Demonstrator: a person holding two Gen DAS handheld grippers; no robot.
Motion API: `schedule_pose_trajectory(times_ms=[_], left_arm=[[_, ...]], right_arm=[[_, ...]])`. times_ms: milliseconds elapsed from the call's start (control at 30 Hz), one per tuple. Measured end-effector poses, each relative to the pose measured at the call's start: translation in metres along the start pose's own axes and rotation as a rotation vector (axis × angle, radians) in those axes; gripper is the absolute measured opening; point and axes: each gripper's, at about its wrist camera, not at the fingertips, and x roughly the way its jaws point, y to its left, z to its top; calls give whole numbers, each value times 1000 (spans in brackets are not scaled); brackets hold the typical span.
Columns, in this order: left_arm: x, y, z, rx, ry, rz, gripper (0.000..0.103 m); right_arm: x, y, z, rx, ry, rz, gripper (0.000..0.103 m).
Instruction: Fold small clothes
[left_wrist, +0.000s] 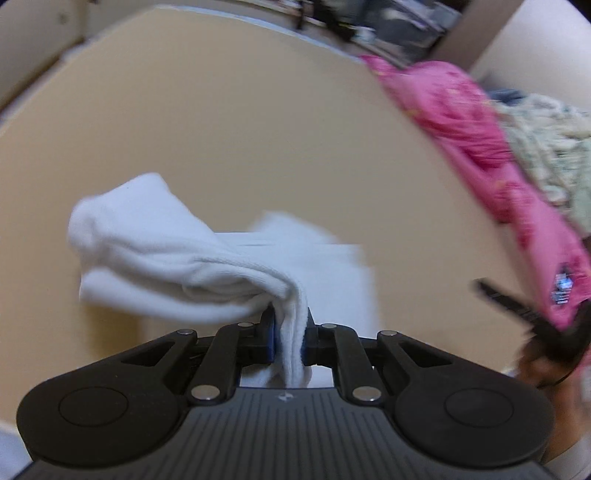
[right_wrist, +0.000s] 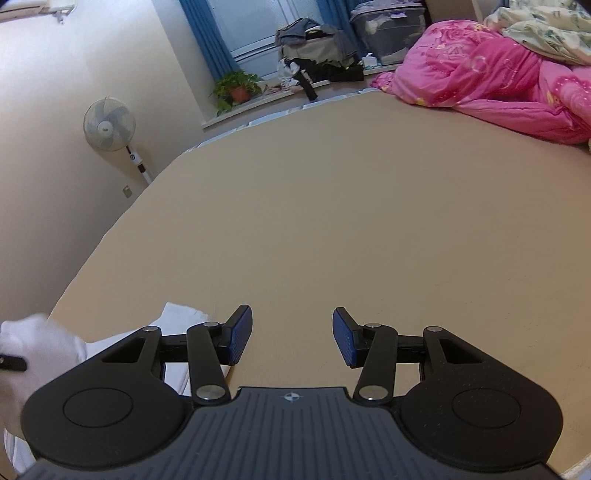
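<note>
Clamped between the left gripper's (left_wrist: 289, 341) blue pads, a white sock (left_wrist: 177, 266) hung lifted over another white garment (left_wrist: 332, 280) on the tan bed (left_wrist: 240, 147). Folding looked barely underway. Right gripper (right_wrist: 292, 339) hovered with fingers apart, empty, white cloth lying left of them. Beyond lay a pink quilt (right_wrist: 491, 77).

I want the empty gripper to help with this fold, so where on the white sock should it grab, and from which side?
Probably the loose bulging end of the white sock, coming in from the left side. The left gripper already pinches the narrow bunched end, so that free end hangs unsupported. The right gripper is open above the tan bed surface.
</note>
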Motion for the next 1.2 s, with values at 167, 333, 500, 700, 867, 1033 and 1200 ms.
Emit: schedule_pose_trajectory(times_ms=[167, 333, 500, 700, 867, 1033, 1200], left_arm=[[22, -49, 9, -22, 7, -236, 40], [-18, -10, -12, 88, -73, -187, 41], [-32, 39, -68, 195, -29, -55, 41], [-36, 79, -101, 249, -139, -50, 41], [-22, 86, -113, 169, -159, -28, 44], [-15, 76, -109, 190, -176, -81, 46], [-14, 66, -107, 217, -186, -157, 46]], right_arm=[[0, -3, 1, 23, -2, 12, 50], [5, -1, -3, 41, 40, 94, 50], [19, 14, -11, 60, 148, 264, 51], [39, 59, -33, 38, 298, 450, 56], [52, 98, -62, -117, 378, 395, 54], [35, 97, -62, -151, 297, 421, 4], [-33, 61, -42, -102, 110, 640, 3]])
